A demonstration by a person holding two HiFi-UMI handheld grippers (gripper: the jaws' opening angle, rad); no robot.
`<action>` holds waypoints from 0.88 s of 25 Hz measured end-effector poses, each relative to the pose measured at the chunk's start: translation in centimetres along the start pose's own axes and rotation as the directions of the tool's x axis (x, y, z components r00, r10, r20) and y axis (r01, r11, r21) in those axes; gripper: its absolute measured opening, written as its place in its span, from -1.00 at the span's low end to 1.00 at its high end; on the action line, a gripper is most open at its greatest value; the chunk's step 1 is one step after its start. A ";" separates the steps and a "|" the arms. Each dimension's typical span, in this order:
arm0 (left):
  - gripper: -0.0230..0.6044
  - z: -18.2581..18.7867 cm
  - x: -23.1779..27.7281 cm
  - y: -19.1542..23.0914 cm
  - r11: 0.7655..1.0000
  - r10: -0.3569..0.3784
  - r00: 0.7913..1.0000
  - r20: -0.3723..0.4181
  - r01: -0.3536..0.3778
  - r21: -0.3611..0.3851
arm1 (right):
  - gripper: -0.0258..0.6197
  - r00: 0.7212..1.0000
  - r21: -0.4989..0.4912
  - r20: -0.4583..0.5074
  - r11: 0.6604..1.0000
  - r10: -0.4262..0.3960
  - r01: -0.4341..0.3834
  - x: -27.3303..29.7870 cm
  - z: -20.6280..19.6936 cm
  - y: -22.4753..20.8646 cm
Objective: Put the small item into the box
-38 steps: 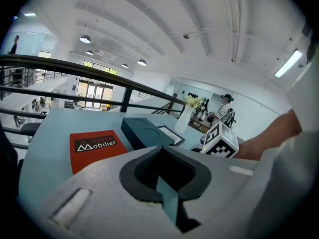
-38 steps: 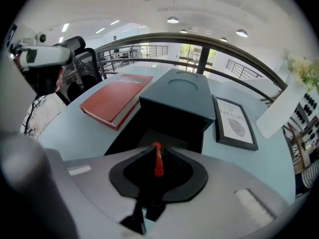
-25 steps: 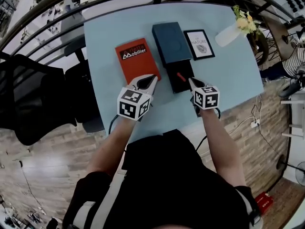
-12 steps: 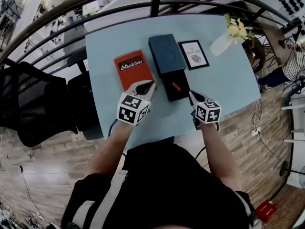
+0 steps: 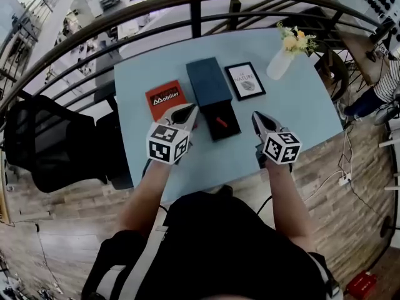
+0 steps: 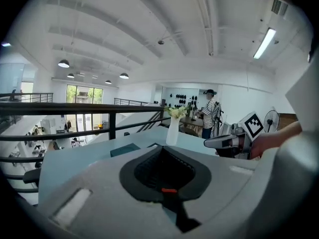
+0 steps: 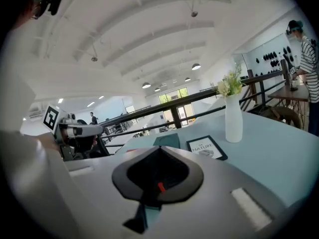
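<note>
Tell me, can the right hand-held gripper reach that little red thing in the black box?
Probably yes: the right hand-held gripper is beside the open black box, and nothing lies between it and the red item.

Floor: wood-pattern planks (image 5: 56, 230) across the lower left and right of the head view; a white cable (image 5: 340, 179) lies on them at the right edge.

Furniture: a light blue table (image 5: 300, 105) at upper centre, set close against a black metal railing (image 5: 196, 19) that curves across the top of the frame. A black office chair (image 5: 44, 139) stands at left, just beside the table. A pedestal fan (image 6: 271, 118) shows at the right of the left gripper view.

Ceiling: white, ribbed and arched (image 6: 149, 29). Round pendant lamps (image 6: 63, 63) are lit at left; one strip light (image 6: 264, 43) is lit at upper right.

Windows: tall glazing (image 6: 84, 94) on the far wall, bright with daylight. Walls are white.
</note>
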State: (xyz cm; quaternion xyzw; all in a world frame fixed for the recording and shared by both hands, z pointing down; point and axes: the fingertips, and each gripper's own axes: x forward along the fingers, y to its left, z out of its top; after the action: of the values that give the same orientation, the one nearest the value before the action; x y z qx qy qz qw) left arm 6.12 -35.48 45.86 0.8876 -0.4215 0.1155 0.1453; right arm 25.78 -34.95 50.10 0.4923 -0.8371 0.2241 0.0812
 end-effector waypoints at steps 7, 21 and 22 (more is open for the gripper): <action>-0.90 3.0 0.4 -2.1 1.000 -0.005 0.999 0.041 0.004 0.029 | -0.92 0.994 0.006 0.108 0.999 0.035 -0.035 -2.7 4.3 0.1; -0.90 6.0 -1.0 -3.2 0.998 0.026 0.990 0.138 -0.032 0.047 | -0.92 0.975 -0.135 0.205 0.989 0.085 -0.058 -8.2 8.0 1.5; -0.90 6.1 -1.2 -3.1 0.998 0.029 0.989 0.146 -0.035 0.042 | -0.92 0.972 -0.128 0.216 0.990 0.094 -0.068 -8.6 8.1 1.7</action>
State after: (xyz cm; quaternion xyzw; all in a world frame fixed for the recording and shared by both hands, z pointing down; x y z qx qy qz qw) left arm 8.29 -34.88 39.27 0.8898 -0.4424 0.0623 0.0925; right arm 29.33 -31.17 39.31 0.4739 -0.8723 0.1205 0.0075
